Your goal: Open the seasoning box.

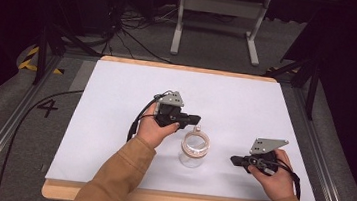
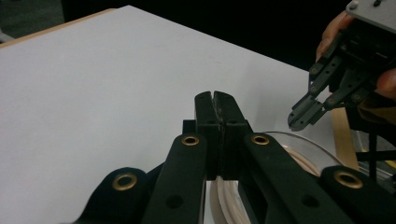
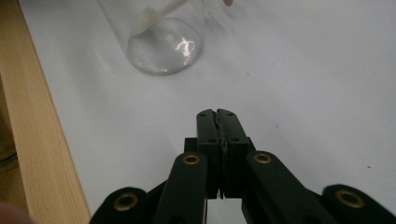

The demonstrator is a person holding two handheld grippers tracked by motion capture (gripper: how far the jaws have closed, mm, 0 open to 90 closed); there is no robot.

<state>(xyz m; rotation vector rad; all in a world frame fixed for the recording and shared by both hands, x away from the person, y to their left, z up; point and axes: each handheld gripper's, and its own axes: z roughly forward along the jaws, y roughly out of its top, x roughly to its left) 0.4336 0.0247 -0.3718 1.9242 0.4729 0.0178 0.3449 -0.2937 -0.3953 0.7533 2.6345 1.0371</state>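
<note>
A clear glass jar [image 1: 194,150] stood upright on the white table [image 1: 113,124], in the near half, and served as the landmark. In the high view the left gripper [image 1: 192,118] lay just behind the jar and to its left, its tip close over the rim, while the right gripper [image 1: 236,161] sat to the jar's right, apart from it, pointing toward it. Each was held in 1 hand: the left hand [image 1: 153,128] and the right hand [image 1: 274,178].

The left gripper view added what the high view could not: its 2 fingers [image 2: 205,112] were pressed together with nothing between them, and the jar's rim [image 2: 299,144] curved just below them, with the right gripper [image 2: 299,119] beyond.

The right gripper view showed its own fingers [image 3: 208,128] likewise closed and empty, the jar's glass base [image 3: 163,49] ahead on the table, and the wooden table edge [image 3: 42,140] beside it.
</note>
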